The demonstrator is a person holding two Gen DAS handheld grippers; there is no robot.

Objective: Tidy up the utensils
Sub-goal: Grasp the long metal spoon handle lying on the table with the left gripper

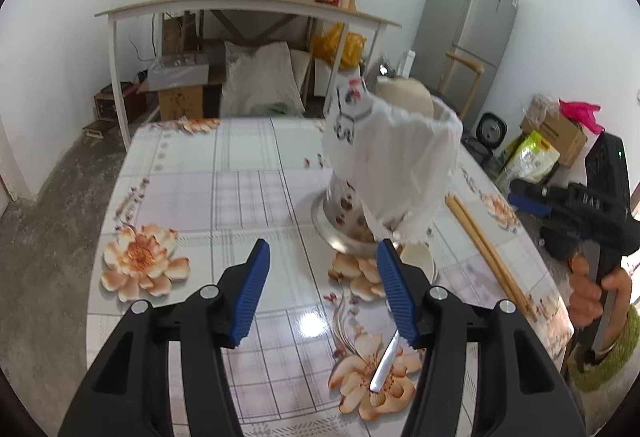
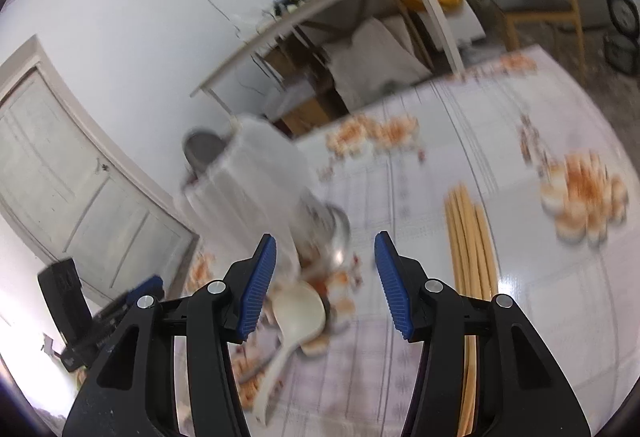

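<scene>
Here both grippers hover over the flowered surface (image 1: 240,173) with nothing held: the left gripper (image 1: 322,289) has its jaws standing apart over bare cloth, and the right gripper (image 2: 325,283) likewise has its jaws parted and empty, its view smeared by blur. The utensils lie loose on the near right part of the surface. A pale ladle (image 2: 298,313) rests bowl-up just in front of the right gripper, its handle running toward the camera, and a metal handle (image 1: 385,365), probably a spoon or knife, lies under the left gripper's right finger. A bundle of chopsticks (image 2: 468,233) lies further right, well apart from the ladle. Behind them stands a patterned jar (image 1: 344,205) draped in white gauze (image 1: 400,157), probably to keep dust off. The ladle looks the likeliest first pick, lying nearly between the right jaws.
</scene>
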